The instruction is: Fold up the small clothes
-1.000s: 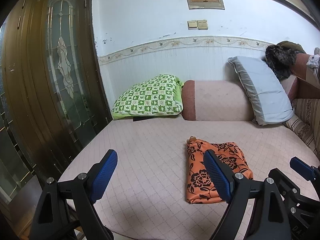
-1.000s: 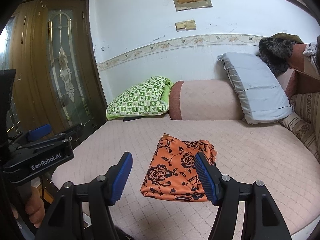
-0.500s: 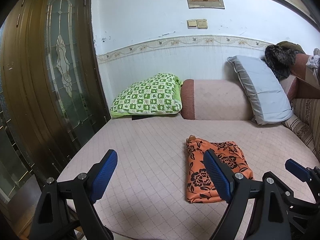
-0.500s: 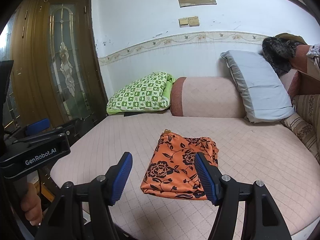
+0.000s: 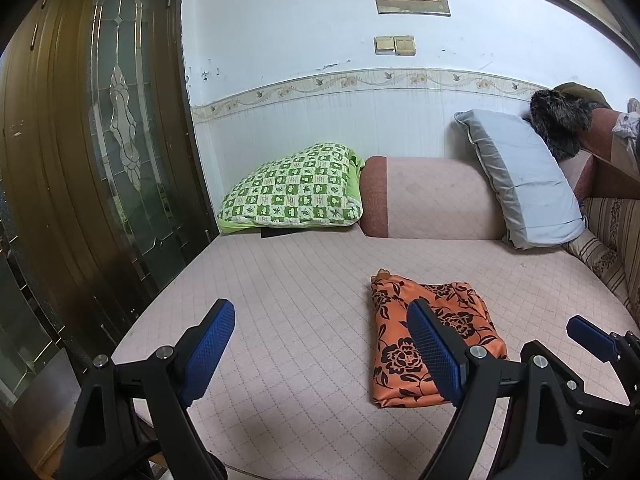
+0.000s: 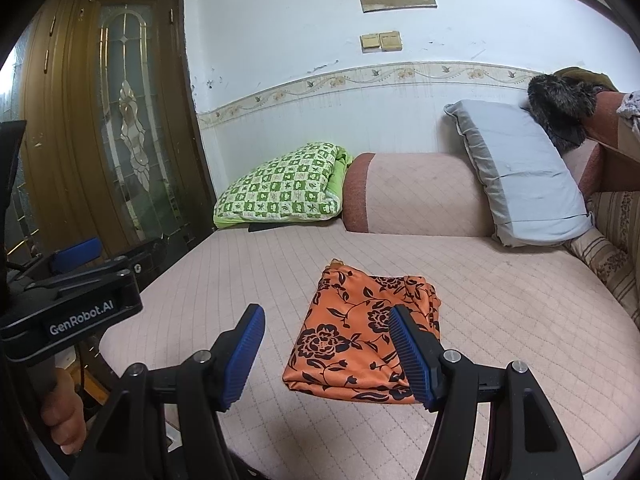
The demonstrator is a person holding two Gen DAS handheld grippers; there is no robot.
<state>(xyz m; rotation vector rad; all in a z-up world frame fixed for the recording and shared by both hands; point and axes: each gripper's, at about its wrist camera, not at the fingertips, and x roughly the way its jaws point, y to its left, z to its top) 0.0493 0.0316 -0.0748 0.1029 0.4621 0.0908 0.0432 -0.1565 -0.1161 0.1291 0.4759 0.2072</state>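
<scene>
— Left wrist: one folded cloth (image 5: 430,336) on bed (image 5: 300,280), near right; left gripper (image 5: 320,344) wide, empty. Count beyond?

— Two pillows (image 6: 280,188), one bolster (image 6: 420,196). Right gripper (image 6: 326,354) wide, empty; cloth's near right corner hidden behind finger (image 6: 412,354).

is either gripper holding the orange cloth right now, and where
Nothing is held. The left gripper and right gripper are both open, above the bed, apart from the folded orange cloth.

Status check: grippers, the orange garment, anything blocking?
Left gripper open, empty. Right gripper open, empty. Orange floral garment folded flat on bed. Nothing blocking.
</scene>
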